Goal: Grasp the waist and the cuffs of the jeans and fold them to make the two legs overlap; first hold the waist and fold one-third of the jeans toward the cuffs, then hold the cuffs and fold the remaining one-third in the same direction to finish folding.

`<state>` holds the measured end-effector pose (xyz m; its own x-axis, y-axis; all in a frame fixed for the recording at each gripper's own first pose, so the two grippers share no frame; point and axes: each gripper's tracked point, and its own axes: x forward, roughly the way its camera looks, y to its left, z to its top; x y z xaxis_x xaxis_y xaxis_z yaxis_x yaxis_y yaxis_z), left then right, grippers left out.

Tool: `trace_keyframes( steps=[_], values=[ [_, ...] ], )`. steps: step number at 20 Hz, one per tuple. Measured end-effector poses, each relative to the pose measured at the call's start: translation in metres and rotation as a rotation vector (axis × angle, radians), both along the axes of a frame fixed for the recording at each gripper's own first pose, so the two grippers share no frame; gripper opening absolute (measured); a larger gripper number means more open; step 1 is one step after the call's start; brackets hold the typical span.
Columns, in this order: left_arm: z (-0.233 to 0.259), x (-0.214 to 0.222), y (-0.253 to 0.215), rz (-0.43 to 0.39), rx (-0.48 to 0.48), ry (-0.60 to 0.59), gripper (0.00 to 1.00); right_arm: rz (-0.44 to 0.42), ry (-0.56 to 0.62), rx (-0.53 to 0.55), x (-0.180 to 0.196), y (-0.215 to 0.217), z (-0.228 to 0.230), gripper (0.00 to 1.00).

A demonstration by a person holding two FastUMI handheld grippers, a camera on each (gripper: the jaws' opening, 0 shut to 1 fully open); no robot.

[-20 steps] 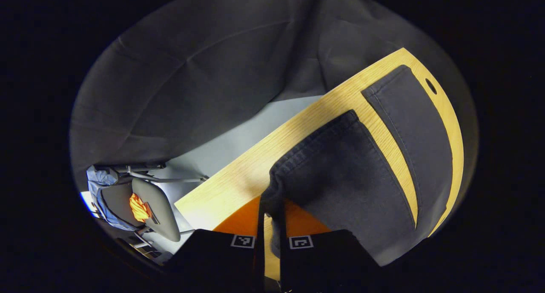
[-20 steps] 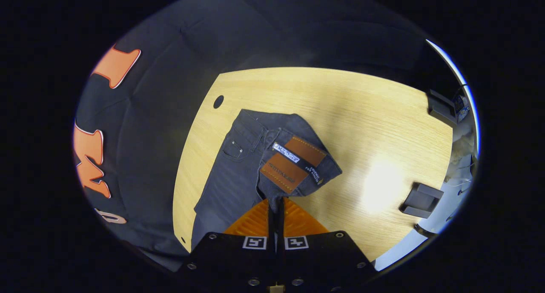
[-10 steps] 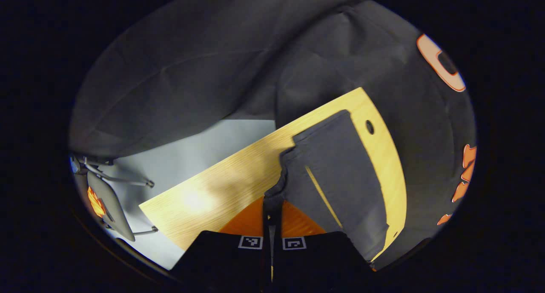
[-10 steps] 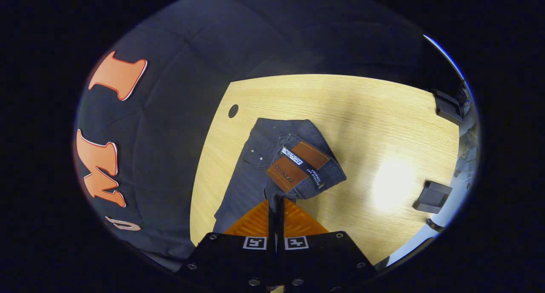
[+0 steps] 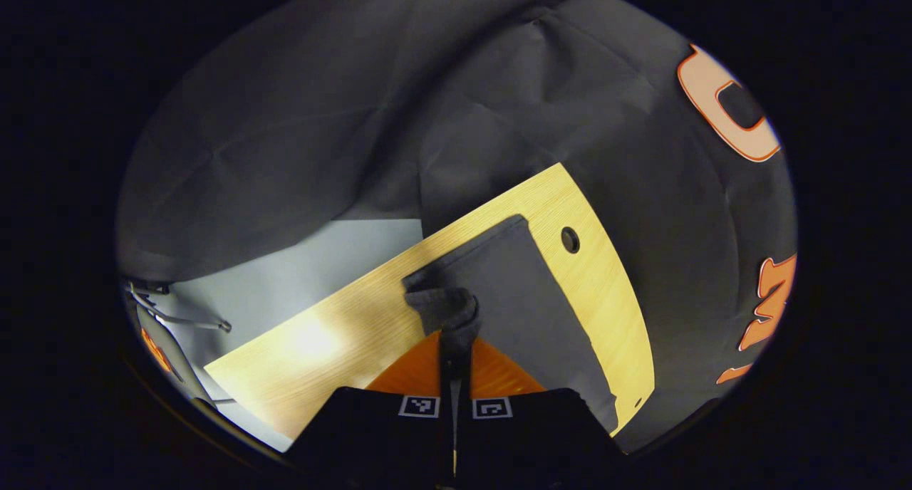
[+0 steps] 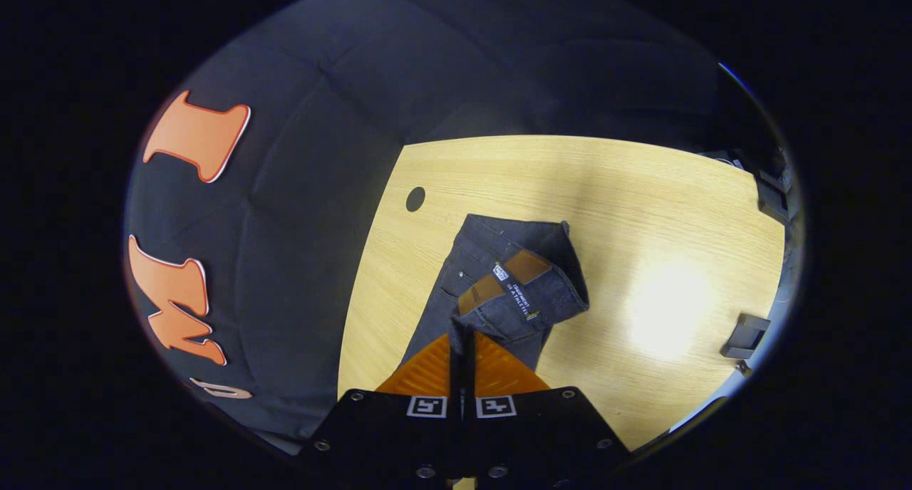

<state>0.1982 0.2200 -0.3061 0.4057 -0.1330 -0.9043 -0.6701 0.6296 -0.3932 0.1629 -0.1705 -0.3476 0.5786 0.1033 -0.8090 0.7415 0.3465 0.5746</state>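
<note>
Step in hand: first fold, bringing one leg over the other; judged near its end, with the carried cloth above the leg lying on the table (image 6: 641, 191).
Left gripper (image 5: 454, 353): clenched on a bunched cuff (image 5: 447, 306), both fingers pinched shut with cloth between them.
Right gripper (image 6: 462, 344): clenched on the waist (image 6: 524, 294) edge, fingers closed with denim caught at the tips; brown patch (image 6: 506, 276) facing up, waistband curled over.
Jeans (image 6: 456, 290): on the wooden table near the edge with the round hole (image 6: 415, 199); lower leg flat, upper layer held off it at both ends.
Cuff end: flat leg (image 5: 527, 298) lying along the table beside the hole, held cuff just above its near corner.
Alignment: waist end looks twisted, not yet square over the layer beneath.
Next move calls for: lowering both ends together, edges matched, then letting go; pulling lightly apart first to take out slack.
After that: re-gripping the waist for the one-third fold toward the cuffs.
Risk: upper leg landing skewed or wrinkled if one end drops first.
</note>
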Motion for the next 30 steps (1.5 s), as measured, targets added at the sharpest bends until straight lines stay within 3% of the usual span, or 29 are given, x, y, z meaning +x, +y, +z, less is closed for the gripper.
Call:
trace_keyframes(
  steps=[7,15,18,21,24,25,26,27,28,29,30],
  values=[
    [-0.017,0.065,-0.008,-0.120,0.052,0.023,0.02,0.023,0.048,-0.003,0.045,0.003,-0.024,0.01],
    [-0.072,0.107,-0.008,-0.046,0.046,0.143,0.02,-0.024,0.145,0.068,0.092,-0.001,-0.067,0.01],
    [-0.084,0.109,-0.011,-0.065,0.057,0.154,0.05,-0.018,0.187,0.075,0.097,0.001,-0.073,0.02],
    [-0.069,0.125,-0.004,-0.093,0.086,0.096,0.23,-0.019,0.158,0.106,0.104,0.001,-0.060,0.04],
    [-0.053,0.139,-0.011,-0.150,0.100,0.017,0.68,-0.013,0.084,0.039,0.109,-0.016,-0.045,0.26],
    [-0.045,0.141,-0.015,-0.177,0.102,-0.005,0.80,0.004,0.090,0.002,0.102,-0.021,-0.045,0.22],
    [-0.040,0.140,-0.020,-0.202,0.114,-0.015,0.92,0.026,0.100,-0.028,0.091,-0.026,-0.044,0.42],
    [-0.033,0.141,-0.025,-0.239,0.133,-0.032,0.93,0.051,0.116,-0.054,0.079,-0.031,-0.044,0.49],
    [-0.030,0.137,-0.027,-0.279,0.161,-0.043,0.94,0.073,0.142,-0.084,0.066,-0.036,-0.048,0.65],
    [-0.025,0.138,-0.028,-0.321,0.191,-0.060,0.98,0.100,0.166,-0.115,0.054,-0.041,-0.052,0.62],
    [-0.024,0.139,-0.030,-0.360,0.218,-0.072,0.99,0.123,0.187,-0.143,0.043,-0.046,-0.056,0.83]
  ],
)
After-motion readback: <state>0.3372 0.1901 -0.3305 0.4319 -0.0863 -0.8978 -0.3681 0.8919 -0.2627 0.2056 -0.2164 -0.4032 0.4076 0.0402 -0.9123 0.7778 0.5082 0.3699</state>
